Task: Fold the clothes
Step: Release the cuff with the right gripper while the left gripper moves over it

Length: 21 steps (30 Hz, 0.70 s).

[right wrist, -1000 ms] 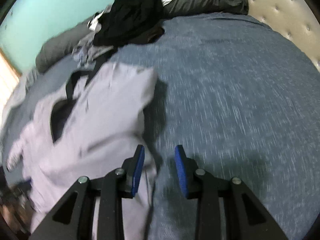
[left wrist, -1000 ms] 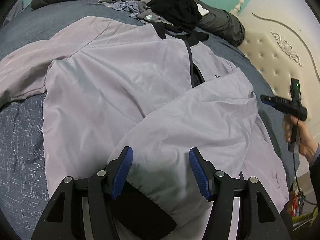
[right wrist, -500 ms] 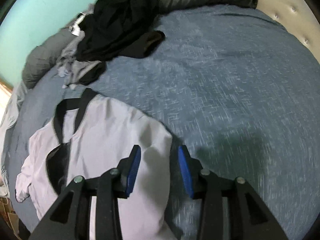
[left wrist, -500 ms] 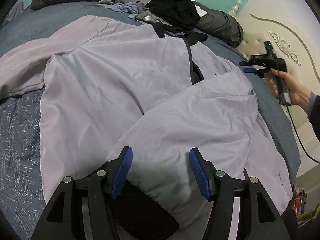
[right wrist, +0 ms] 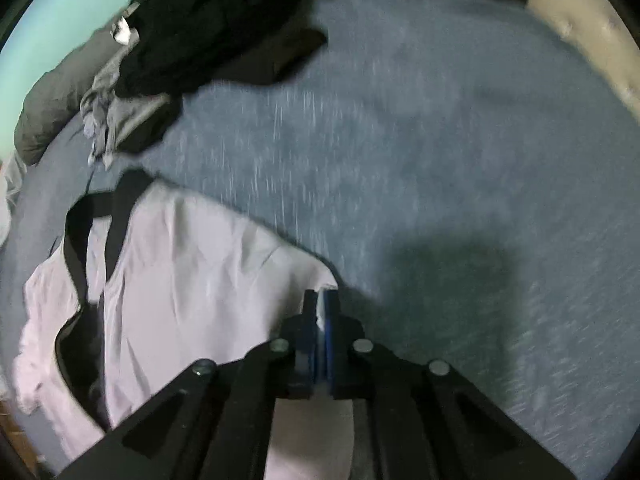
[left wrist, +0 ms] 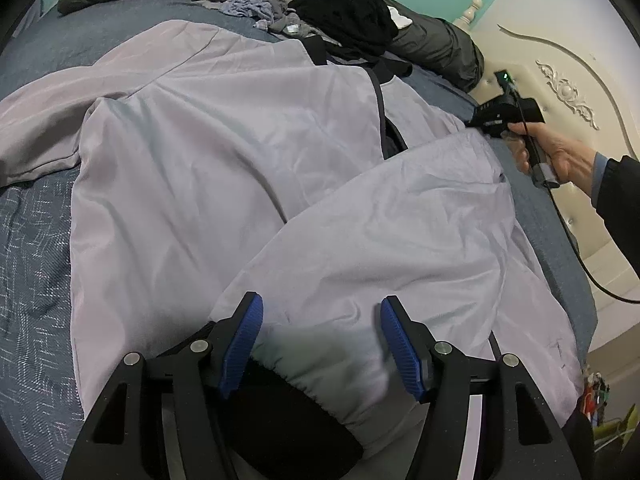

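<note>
Pinching a corner of the pale lilac jacket (right wrist: 192, 280), the right tool (right wrist: 318, 312) has just drawn its jaws together, and a sliver of light cloth shows between the blue pads. That corner lies at the shoulder edge of the garment, next to bare bed (right wrist: 440, 160). From the left wrist view the same tool is seen in the person's right hand (left wrist: 560, 152), at the far right edge of the jacket.

The left tool (left wrist: 320, 344) stands with its jaws apart over the near sleeve, whose dark cuff (left wrist: 296, 412) sits below the pads; the cloth bulges between them, yet neither pad seems to press on it.

Folding looks barely started: one sleeve is laid across the front, while the other sleeve is spread out to the left and the body lies flat and wrinkled. A heap of dark clothes (left wrist: 344, 12) waits by the pillows, not yet folded.
</note>
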Each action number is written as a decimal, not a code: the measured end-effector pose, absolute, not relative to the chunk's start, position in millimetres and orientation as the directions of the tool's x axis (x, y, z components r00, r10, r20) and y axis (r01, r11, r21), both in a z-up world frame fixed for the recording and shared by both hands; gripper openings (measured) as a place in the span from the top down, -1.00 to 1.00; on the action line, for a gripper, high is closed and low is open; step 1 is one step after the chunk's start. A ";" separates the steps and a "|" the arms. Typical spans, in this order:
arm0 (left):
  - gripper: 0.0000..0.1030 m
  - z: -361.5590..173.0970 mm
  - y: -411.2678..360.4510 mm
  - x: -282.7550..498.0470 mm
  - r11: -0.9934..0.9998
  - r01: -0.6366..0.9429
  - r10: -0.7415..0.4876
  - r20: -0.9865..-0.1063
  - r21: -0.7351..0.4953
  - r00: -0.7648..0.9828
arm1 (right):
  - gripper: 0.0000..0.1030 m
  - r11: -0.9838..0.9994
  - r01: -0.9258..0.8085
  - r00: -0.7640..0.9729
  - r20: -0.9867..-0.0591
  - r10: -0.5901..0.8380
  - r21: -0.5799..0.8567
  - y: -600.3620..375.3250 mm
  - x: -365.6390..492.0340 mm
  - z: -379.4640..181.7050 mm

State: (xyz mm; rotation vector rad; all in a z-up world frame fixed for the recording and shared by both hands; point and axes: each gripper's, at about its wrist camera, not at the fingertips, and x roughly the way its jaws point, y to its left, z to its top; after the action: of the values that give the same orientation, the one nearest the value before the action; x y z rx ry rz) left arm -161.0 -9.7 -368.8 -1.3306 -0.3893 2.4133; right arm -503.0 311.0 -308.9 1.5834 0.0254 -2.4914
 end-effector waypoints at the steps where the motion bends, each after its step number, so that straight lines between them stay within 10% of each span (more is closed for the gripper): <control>1: -0.26 -369.0 -9.5 -160.6 -0.896 -0.178 0.438 -0.752 -0.406 -0.493 | 0.96 -0.982 0.183 -0.451 -0.884 -0.125 0.045 305.7 -500.4 -302.4; 13: -0.27 -368.8 -9.5 -157.2 -0.896 -0.176 0.439 -0.753 -0.407 -0.491 | 0.97 -0.972 0.214 -0.532 -0.846 -0.031 -0.099 279.9 -522.8 -305.5; 21: -0.27 -367.7 -10.9 -159.6 -0.893 -0.164 0.443 -0.754 -0.419 -0.485 | 0.94 -0.966 0.235 -0.543 -0.810 -0.221 0.107 318.0 -510.7 -276.4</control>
State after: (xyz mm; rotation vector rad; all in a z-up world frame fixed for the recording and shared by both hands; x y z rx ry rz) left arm -159.6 -10.9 -367.7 -1.3433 -0.4146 2.4011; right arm -510.7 318.0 -276.4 1.3377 0.0210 -2.5519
